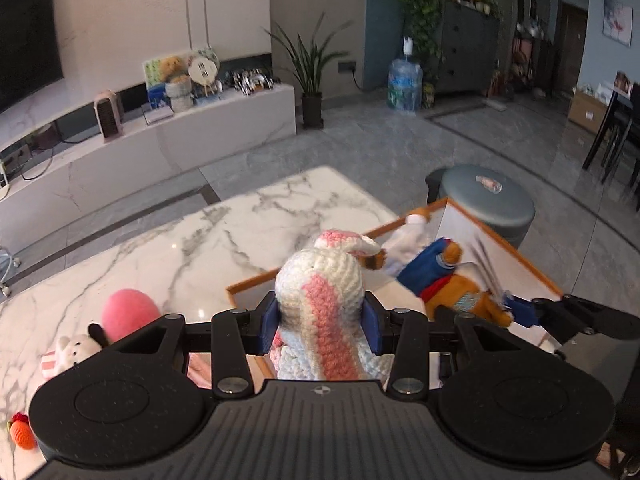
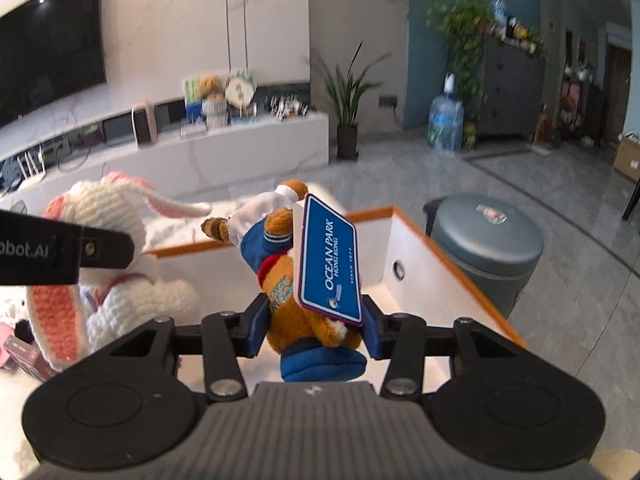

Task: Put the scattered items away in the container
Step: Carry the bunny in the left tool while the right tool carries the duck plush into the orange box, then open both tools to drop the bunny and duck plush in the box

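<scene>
My left gripper [image 1: 320, 326] is shut on a white and pink crocheted rabbit [image 1: 320, 288] and holds it over the near left edge of the white container with an orange rim [image 1: 532, 268]. My right gripper [image 2: 314, 326] is shut on a brown plush toy in blue clothes [image 2: 296, 320] with a blue "Ocean Park" tag [image 2: 328, 264], held above the container [image 2: 440, 252]. The rabbit also shows in the right wrist view [image 2: 104, 240], left of the plush. The plush and the right gripper show in the left wrist view [image 1: 448, 280].
On the marble table [image 1: 200, 240] lie a pink ball [image 1: 128, 312], a small white plush [image 1: 72, 352] and an orange carrot toy [image 1: 22, 436]. A grey round stool [image 1: 488, 200] stands behind the container. Pink items [image 2: 16, 352] lie at the left.
</scene>
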A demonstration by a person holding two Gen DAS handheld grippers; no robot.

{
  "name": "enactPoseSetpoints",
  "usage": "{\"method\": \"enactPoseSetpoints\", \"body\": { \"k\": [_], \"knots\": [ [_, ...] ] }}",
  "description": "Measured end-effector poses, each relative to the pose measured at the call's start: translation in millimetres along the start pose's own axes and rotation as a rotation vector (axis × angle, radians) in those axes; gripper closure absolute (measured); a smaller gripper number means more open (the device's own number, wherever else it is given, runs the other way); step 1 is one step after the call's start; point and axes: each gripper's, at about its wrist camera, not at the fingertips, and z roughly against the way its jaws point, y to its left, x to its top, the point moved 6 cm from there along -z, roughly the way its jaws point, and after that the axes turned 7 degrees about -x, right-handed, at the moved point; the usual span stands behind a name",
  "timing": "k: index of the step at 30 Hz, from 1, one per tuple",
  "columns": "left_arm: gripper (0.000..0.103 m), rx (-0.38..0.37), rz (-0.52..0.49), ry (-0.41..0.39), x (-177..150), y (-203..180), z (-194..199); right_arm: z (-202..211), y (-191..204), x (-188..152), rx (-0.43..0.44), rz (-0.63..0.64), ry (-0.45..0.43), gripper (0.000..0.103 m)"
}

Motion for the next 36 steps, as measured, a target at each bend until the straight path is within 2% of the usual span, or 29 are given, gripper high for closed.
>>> {"method": "enactPoseSetpoints", "body": {
  "k": [7,11,17,25,32,36],
  "knots": [
    [0.054,0.023,-0.048,0.096,-6.2,-1.4,-42.1,-37.6,9.4,-15.9,0.034,0.040,0.116,0.053],
    [0.054,0.028,-0.050,0.129,-11.7,2.3,-59.6,-51.5,14.2,-26.3,0.058,0.030,0.177,0.053],
    [0.053,0.044,-0.036,0.176,-18.7,11.0,-78.0,-64.7,30.5,-36.1,0.110,0.100,0.239,0.053],
    [0.051,0.048,-0.032,0.219,-27.6,16.8,-90.0,-70.0,38.2,-37.1,0.112,0.081,0.234,0.052],
    [0.047,0.056,-0.041,0.203,-27.4,18.0,-88.9,-71.1,47.0,-32.1,0.134,0.067,0.231,0.050],
    [0.034,0.060,-0.047,0.178,-23.7,17.3,-82.7,-71.8,51.3,-31.0,0.141,0.076,0.225,0.050]
  ]
}}
